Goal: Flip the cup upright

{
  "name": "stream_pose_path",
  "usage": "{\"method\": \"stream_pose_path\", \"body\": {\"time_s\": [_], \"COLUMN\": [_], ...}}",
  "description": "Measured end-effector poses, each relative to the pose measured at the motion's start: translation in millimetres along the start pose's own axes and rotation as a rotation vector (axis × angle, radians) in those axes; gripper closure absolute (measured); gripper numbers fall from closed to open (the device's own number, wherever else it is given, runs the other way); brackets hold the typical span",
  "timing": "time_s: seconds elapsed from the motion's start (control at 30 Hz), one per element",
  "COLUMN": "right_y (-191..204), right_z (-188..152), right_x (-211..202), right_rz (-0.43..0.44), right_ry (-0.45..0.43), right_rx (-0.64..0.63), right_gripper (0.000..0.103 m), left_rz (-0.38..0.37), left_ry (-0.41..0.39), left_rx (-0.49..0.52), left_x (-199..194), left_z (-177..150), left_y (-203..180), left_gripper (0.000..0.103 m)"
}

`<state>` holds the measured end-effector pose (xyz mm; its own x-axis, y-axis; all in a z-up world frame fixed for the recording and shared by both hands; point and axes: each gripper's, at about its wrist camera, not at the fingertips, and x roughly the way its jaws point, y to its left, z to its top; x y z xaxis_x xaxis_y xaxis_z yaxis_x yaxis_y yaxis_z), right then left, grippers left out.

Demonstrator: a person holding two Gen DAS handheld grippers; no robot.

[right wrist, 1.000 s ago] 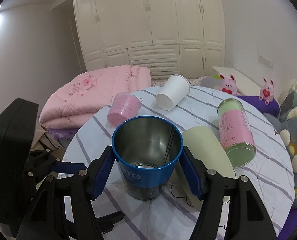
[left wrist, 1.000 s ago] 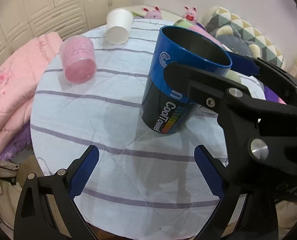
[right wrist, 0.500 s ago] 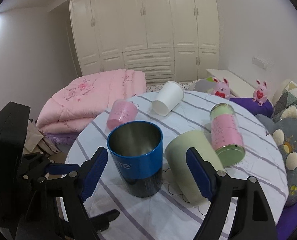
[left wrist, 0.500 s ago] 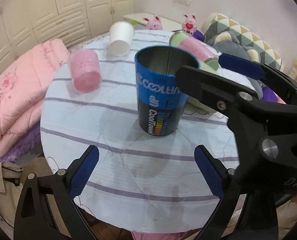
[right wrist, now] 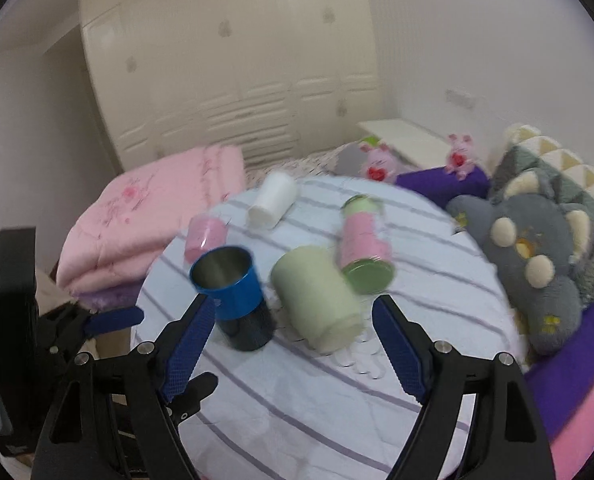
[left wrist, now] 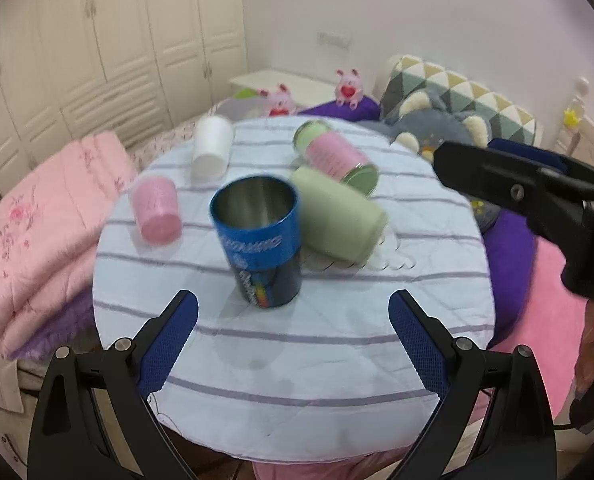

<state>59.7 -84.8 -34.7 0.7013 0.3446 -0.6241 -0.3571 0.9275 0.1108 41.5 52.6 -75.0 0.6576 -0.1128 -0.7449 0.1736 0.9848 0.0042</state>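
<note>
A blue and black metal cup [left wrist: 259, 240] stands upright, mouth up, on the round striped table [left wrist: 297, 360]; it also shows in the right wrist view [right wrist: 233, 296]. My left gripper [left wrist: 293, 344] is open and empty, drawn back at the table's near edge, apart from the cup. My right gripper [right wrist: 287, 344] is open and empty, back from the cup; it enters the left wrist view from the right [left wrist: 537, 200].
A pale green cup [left wrist: 339, 216], a pink-and-green canister [left wrist: 337, 156], a white cup [left wrist: 211, 146] and a pink cup [left wrist: 157, 210] lie on their sides on the table. A pink quilt [left wrist: 37, 240] lies to the left, plush toys and cushions [right wrist: 537, 260] to the right.
My right gripper opened and let go of the blue cup, which now stands on the table. Both grippers pulled back from it.
</note>
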Motion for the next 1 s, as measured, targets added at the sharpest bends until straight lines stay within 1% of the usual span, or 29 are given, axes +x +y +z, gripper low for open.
{"method": "stream_pose_path", "body": {"time_s": [0.07,0.17,0.27,0.5,0.57,0.67,0.87,1.0], "right_y": [-3,-7,-8,-4,-3,-1,3,7], "right_z": [1,2,1,-3,-3,-3,-2,-1], "right_x": [-13,-28,-44,-70,-76,-81,-80,-82], "right_rz": [-0.049,-0.085,-0.135,-0.166,-0.177,-0.197,-0.210,-0.214], "right_ry": [-0.022,-0.066,-0.122,-0.223,-0.249,-0.262,-0.248,-0.246], "right_rx": [-0.001,0.001,0.000,0.007,0.008,0.014,0.012,0.008], "right_gripper": [0.021,0.021,0.021,0.021,0.021,0.021,0.021,0.021], "left_rz": [-0.003,-0.025,-0.039,-0.052,-0.051,-0.040,-0.053,-0.035], "left_ry": [-0.033,-0.099,-0.152,-0.252,-0.261,-0.270,-0.265,-0.269], "left_rx": [0.013,0.022,0.030,0.045,0.043,0.044,0.022,0.000], "left_x": [-8,-21,-33,-60,-62,-66,-70,-75], "left_z": [2,6,10,13,13,13,10,10], "left_y": [-8,-15,-20,-25,-25,-24,-17,-12], "left_gripper": [0.005,0.005,0.002,0.000,0.000,0.000,0.000,0.000]}}
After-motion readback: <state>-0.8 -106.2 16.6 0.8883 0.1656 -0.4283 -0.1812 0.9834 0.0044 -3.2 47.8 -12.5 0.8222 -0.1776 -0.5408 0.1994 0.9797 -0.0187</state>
